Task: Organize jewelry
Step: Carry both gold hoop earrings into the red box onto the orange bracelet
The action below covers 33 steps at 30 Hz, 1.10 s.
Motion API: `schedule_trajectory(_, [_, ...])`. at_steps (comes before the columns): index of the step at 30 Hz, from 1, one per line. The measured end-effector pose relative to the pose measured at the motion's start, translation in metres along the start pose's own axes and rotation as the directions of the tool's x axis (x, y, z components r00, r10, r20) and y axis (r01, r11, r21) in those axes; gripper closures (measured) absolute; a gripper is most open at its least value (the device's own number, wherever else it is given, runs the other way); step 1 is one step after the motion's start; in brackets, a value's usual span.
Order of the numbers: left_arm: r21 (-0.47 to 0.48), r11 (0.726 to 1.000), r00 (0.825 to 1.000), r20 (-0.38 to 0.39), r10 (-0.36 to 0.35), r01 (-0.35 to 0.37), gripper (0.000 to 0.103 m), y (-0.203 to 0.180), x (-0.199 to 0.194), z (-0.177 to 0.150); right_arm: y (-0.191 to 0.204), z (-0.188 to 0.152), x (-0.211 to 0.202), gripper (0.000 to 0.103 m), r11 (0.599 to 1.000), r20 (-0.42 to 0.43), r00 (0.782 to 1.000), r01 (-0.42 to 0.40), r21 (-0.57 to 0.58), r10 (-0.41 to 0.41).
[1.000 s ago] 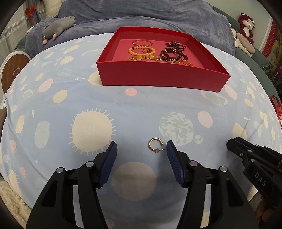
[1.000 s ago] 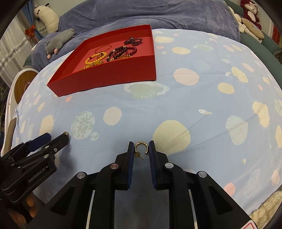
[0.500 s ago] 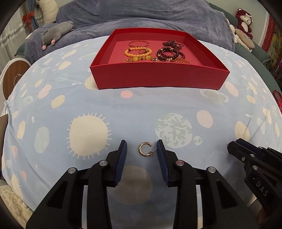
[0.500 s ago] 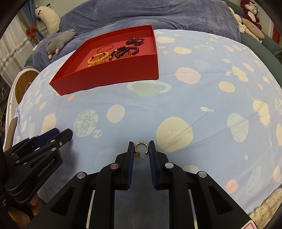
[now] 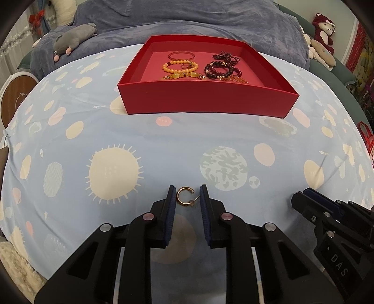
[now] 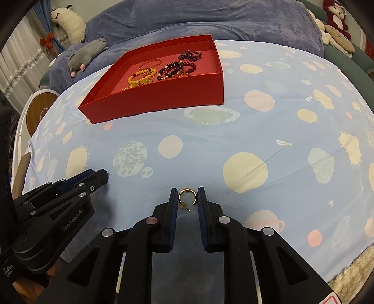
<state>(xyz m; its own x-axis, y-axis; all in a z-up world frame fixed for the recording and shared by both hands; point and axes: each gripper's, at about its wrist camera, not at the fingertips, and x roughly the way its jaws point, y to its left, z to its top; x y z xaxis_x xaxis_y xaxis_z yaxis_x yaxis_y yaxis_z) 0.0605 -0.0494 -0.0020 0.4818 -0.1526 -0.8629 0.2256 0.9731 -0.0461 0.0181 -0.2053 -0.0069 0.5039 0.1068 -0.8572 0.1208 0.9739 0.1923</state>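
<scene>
Two gold hoop earrings are in play, one at each gripper. On the left, the gripper [image 5: 186,198] has just been closing, and its jaws now stand narrow around an earring [image 5: 185,197] lying on the sheet [image 5: 163,149]; the blue pads look to sit right at the hoop's edges, though it is hard to say from here whether they actually press on it. On the right, the gripper [image 6: 187,198] has its jaws narrow too, with the second earring [image 6: 187,196] clamped between the pads, its post sticking down toward the camera. Both grippers point steeply down at the blue, planet-printed sheet, side by side, each one showing at the edge of the other's view. Further back sits the red box [image 5: 205,98], open, with bracelets [image 5: 181,67] already inside: amber beads on the left, dark beads on the right. A grey plush [image 5: 72,41] lies behind on the blue blanket [image 5: 210,21].
</scene>
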Motion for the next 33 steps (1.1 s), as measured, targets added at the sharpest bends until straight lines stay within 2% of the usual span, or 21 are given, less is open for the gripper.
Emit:
schedule_trajectory(18, [-0.012, 0.999, 0.999, 0.045, -0.03, 0.03, 0.083, -0.004, -0.036, 0.021, 0.021, 0.017, -0.034, 0.087, 0.999, 0.075, 0.997, -0.013, -0.035, 0.016])
schedule_trajectory(25, [-0.011, 1.0, 0.996, 0.084, -0.028, 0.029, 0.083, -0.005, -0.048, 0.045, 0.028, 0.044, -0.047, 0.087, 0.999, 0.134, 0.991, -0.023, -0.048, 0.029])
schedule_trajectory(33, [-0.029, 0.999, 0.991, 0.135, -0.019, 0.023, 0.083, 0.0, -0.047, 0.094, 0.034, 0.091, -0.049, 0.087, 0.997, 0.199, 0.978, -0.042, -0.066, 0.054])
